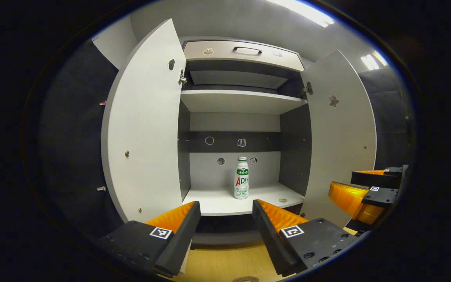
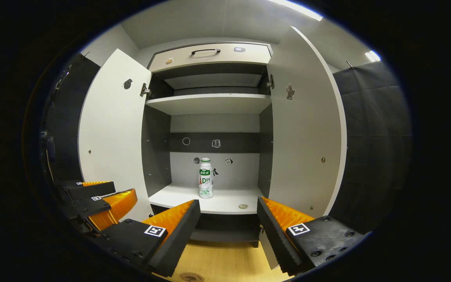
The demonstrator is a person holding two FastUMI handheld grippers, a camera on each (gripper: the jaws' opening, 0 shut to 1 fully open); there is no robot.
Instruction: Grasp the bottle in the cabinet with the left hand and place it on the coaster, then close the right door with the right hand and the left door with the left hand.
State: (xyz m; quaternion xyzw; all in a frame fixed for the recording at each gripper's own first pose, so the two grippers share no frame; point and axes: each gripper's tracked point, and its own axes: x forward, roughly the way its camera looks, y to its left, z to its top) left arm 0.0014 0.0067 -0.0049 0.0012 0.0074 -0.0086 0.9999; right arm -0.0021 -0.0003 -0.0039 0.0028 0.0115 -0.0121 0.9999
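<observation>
My left gripper [image 1: 226, 213] hangs spread and empty, lined up straight ahead on the bottle [image 1: 241, 178]; my right gripper [image 2: 228, 211], spread too, waits beside it for the doors.

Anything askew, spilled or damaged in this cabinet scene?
Nothing stands out. The bottle stands upright on the lower shelf, both doors are open, and the left tongs are open, short of it.

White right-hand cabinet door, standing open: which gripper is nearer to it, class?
Right. The right gripper hangs open close before the lower part of the white right-hand cabinet door; the left gripper faces the white plastic bottle, farther left.
</observation>
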